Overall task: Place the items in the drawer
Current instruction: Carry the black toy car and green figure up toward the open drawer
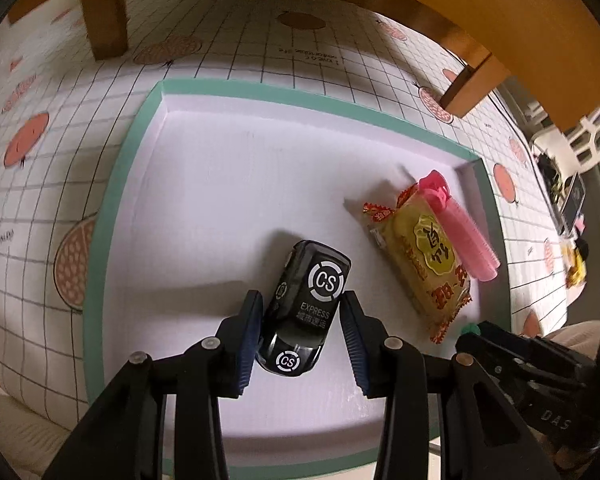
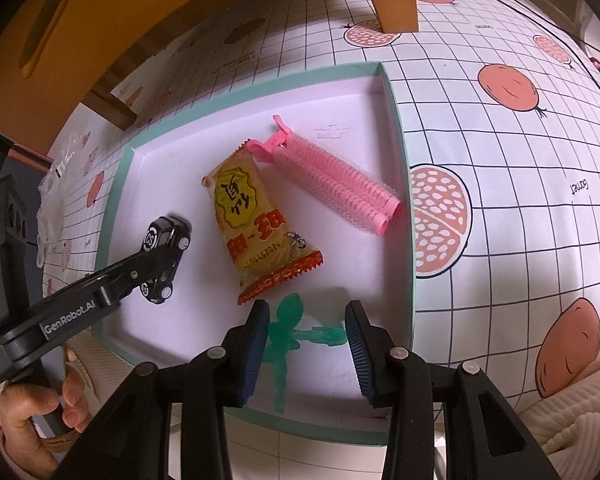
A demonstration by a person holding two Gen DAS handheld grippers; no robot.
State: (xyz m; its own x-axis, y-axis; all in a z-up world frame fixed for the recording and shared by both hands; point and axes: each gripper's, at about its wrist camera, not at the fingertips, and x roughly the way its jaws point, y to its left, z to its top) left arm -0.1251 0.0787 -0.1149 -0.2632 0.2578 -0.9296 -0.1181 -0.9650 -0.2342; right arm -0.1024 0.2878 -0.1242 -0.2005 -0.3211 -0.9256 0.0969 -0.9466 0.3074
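Left wrist view: a black toy car [image 1: 306, 312] is held between the left gripper [image 1: 302, 340] pads inside the drawer [image 1: 140, 128].
Right wrist view, from nine to three o'clock: a hand [image 2: 40, 416] holding the left gripper, the car, a yellow snack packet [image 2: 256, 228], a pink hair roller [image 2: 336, 184]. At six o'clock a green figurine [image 2: 288, 336] is pinched in the partly closed right gripper [image 2: 306, 340], over the drawer's white floor.

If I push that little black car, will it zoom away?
Probably. The black toy car has wheels, so a nudge along its length could roll it across the smooth drawer floor. Its glossy hard body looks stiff and maybe slippery, though the left gripper brackets it now.
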